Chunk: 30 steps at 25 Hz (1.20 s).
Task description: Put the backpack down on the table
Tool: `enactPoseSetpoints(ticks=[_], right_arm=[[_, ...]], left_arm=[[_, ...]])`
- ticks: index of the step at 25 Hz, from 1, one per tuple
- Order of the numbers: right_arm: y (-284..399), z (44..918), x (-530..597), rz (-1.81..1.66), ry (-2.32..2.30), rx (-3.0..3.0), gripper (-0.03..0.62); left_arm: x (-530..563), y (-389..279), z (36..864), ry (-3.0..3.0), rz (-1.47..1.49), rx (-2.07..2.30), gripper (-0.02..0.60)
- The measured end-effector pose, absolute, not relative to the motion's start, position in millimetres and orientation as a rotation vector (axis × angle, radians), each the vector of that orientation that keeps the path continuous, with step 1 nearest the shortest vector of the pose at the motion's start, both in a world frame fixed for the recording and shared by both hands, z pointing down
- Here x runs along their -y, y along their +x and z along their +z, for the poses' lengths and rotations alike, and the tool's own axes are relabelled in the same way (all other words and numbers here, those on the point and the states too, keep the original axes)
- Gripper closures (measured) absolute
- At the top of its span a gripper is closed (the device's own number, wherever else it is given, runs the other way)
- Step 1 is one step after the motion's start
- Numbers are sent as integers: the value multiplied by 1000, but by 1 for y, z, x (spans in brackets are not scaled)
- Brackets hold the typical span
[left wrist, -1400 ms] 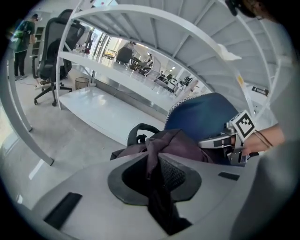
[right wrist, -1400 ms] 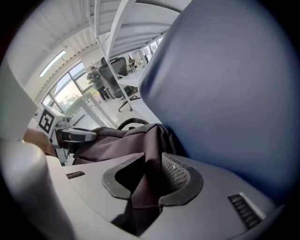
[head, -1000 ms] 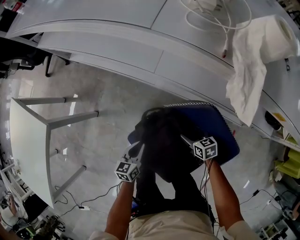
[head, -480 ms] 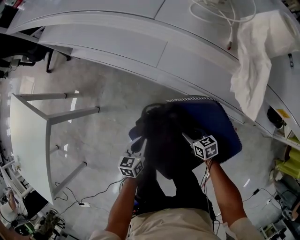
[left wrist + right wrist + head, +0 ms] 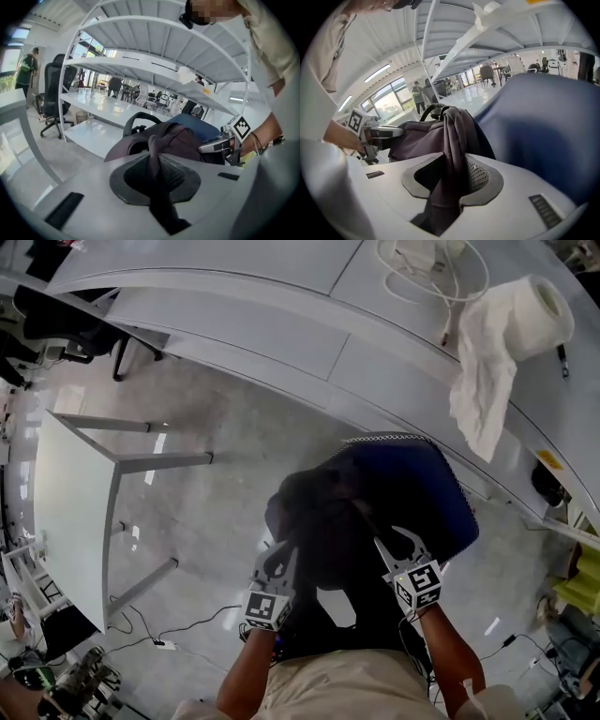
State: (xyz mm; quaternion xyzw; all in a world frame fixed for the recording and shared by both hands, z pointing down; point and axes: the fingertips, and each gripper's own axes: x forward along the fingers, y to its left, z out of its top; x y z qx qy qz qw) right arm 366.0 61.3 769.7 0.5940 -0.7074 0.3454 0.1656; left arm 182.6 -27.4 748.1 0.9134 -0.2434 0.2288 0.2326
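Dark purple fabric backpack [image 5: 323,531] with blue back panel, held aloft between both tongs
Left tongs [image 5: 157,165] nearly pressed together, pinching a dark strap; right tongs [image 5: 450,174] just been closing, now pinching a fold of purple fabric. Suspended over grey floor [image 5: 216,484], just short of the curved white surface [image 5: 281,329], not resting on it
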Motion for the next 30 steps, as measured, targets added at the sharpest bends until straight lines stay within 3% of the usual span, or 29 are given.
enactPoseSetpoints(ticks=[12, 20, 30], right_arm=[[300, 646, 17, 543, 1589, 2233, 462], [208, 552, 87, 417, 1542, 2361, 464], [46, 482, 154, 349, 1445, 2538, 464]], left_arm=[[71, 104, 629, 2624, 359, 1052, 541], [115, 6, 539, 2655, 274, 1240, 543], [154, -160, 462, 2634, 214, 1509, 543]])
